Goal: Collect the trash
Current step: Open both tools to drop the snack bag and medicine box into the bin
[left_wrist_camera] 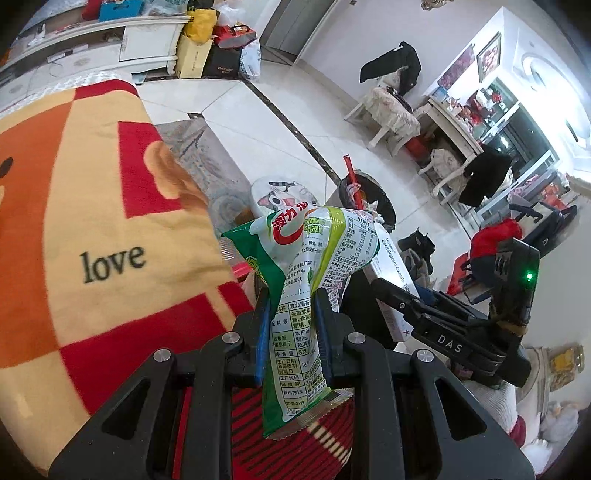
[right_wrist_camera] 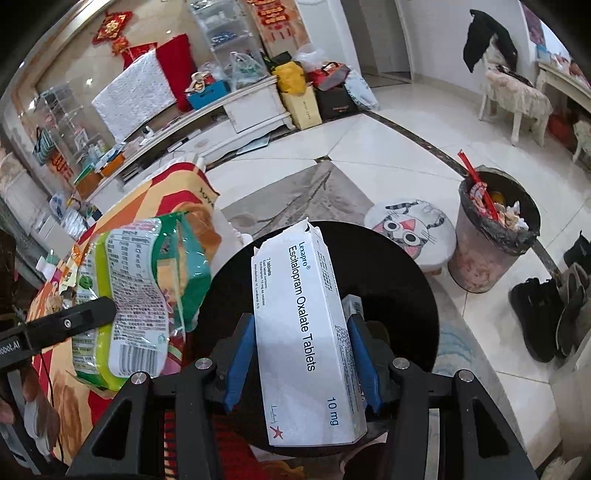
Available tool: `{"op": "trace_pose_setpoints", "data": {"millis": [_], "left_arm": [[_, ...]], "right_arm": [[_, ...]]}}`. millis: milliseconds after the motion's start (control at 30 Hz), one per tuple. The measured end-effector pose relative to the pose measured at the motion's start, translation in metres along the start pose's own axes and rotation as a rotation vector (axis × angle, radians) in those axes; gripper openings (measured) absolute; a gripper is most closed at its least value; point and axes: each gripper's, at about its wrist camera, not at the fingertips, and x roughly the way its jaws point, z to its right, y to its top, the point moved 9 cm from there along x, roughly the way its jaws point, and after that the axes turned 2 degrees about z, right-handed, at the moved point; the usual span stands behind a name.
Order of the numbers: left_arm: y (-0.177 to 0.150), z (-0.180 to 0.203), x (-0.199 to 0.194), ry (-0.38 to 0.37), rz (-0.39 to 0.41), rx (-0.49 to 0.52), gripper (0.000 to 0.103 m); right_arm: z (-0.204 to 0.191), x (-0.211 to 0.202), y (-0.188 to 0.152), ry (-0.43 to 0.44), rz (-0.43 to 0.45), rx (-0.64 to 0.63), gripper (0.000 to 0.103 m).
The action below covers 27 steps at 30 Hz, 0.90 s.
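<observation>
Between right gripper pads, tablet box points lengthwise away

Glossy white floor tiles with a dark inlaid border line. Long white low cabinet along the far wall, cluttered on top, with bags and a yellow box stacked at its end. Red knot ornament hung above. White chairs draped with dark jackets beside a white side table. Framed pictures on a pale wall. Round cat-face stool on the floor. Dark boots near the right edge. Bright, even light from the right.
</observation>
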Motion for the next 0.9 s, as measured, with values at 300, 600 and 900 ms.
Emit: {"op": "trace_pose_setpoints", "data": {"millis": [300, 600, 900], "left_arm": [[-0.001, 0.011, 0.023, -0.04, -0.012, -0.054, 0.061], [-0.006, 0.001, 0.012, 0.001, -0.001, -0.019, 0.062], [-0.014, -0.031, -0.017, 0.112, 0.054, 0.0, 0.062]], "right_arm": [[0.016, 0.002, 0.003, -0.061, 0.011, 0.057, 0.067], [0.023, 0.002, -0.003, -0.054, -0.004, 0.084, 0.075], [-0.011, 0.01, -0.01, -0.025, -0.029, 0.022, 0.075]]}}
